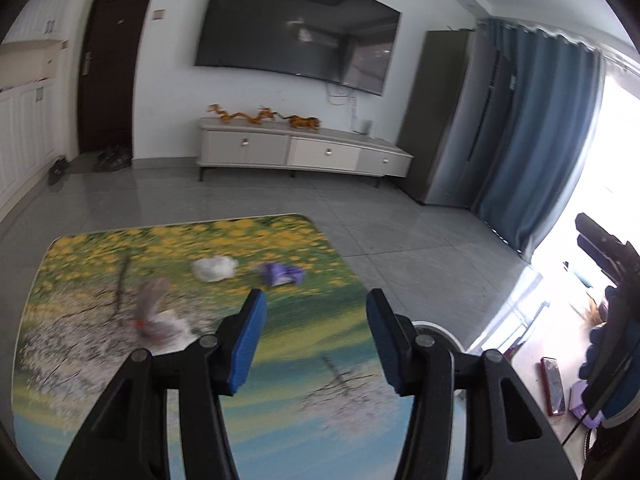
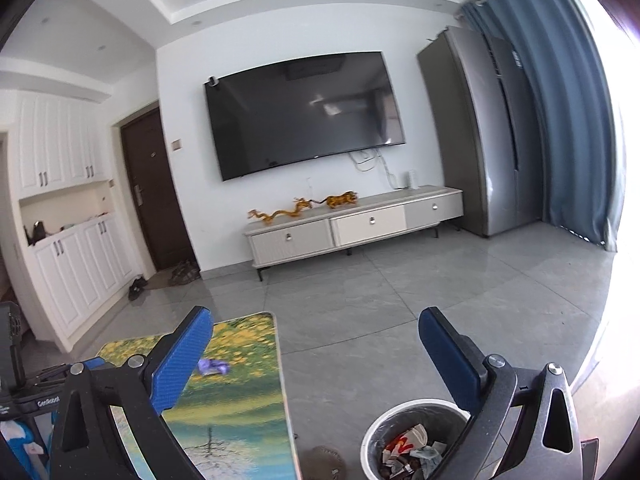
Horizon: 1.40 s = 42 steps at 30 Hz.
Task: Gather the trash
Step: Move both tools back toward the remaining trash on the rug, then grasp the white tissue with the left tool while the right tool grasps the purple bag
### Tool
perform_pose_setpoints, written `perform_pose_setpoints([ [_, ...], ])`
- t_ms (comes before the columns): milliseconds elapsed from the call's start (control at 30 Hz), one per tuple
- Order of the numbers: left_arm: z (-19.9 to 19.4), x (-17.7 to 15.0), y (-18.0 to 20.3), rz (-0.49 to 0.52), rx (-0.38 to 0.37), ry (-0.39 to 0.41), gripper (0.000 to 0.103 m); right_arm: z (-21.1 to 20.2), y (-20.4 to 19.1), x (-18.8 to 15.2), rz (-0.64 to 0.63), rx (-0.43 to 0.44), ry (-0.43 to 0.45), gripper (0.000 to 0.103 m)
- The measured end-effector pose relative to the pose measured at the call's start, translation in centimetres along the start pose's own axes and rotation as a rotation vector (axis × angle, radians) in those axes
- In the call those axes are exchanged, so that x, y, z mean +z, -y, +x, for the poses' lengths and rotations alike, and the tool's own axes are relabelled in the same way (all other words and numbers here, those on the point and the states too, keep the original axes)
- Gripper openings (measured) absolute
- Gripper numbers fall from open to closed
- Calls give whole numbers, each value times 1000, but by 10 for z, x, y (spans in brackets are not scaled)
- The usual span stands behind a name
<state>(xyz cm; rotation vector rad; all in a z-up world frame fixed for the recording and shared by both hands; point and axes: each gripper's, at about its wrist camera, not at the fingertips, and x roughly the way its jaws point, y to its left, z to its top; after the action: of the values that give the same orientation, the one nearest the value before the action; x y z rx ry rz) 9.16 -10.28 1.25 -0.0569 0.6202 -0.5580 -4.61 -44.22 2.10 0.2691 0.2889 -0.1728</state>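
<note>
**Blue pads spread wide, both claws empty over the printed counter**

Blue-padded and gaping, the left claw (image 1: 316,332) hangs over the near part of the counter (image 1: 280,360), nothing between its pads; held this way it looks ready to drop onto a scrap. The right claw (image 2: 316,356) is equally wide and empty, poised off the counter's edge above the floor, with the bin (image 2: 374,440) below it already holding wrappers. That placement probably keeps the drop short.

Just beyond the left claw, to its left, lies a greyish crumpled bag (image 1: 156,316), too blurred to name with confidence. Further out sit a white crumpled wad (image 1: 214,268) and, just beside it, a purple wrapper (image 1: 282,274), all three apart from one another on the flowered print.

Beyond the counter, grey floor tiles run to a low TV cabinet (image 1: 304,152).
</note>
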Motion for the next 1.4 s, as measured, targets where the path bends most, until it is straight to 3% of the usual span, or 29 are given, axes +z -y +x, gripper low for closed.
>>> perform_pose_setpoints([
  [333, -1, -40, -109, -167, 121, -71, 50, 39, -50, -20, -99, 58, -121, 103],
  [500, 25, -65, -119, -232, 71, -151, 50, 77, -67, -37, -126, 99, -197, 103],
  [700, 63, -73, -107, -222, 31, -202, 50, 130, -81, -65, -144, 154, -292, 103],
  [933, 101, -68, -122, -273, 160, -233, 50, 183, -93, -91, -163, 226, -370, 103],
  [1233, 136, -58, -126, -189, 358, -288, 48, 234, -109, -109, -214, 308, -431, 103],
  [1400, 143, -53, -133, -159, 390, -283, 30, 261, -124, -117, -270, 358, -475, 103],
])
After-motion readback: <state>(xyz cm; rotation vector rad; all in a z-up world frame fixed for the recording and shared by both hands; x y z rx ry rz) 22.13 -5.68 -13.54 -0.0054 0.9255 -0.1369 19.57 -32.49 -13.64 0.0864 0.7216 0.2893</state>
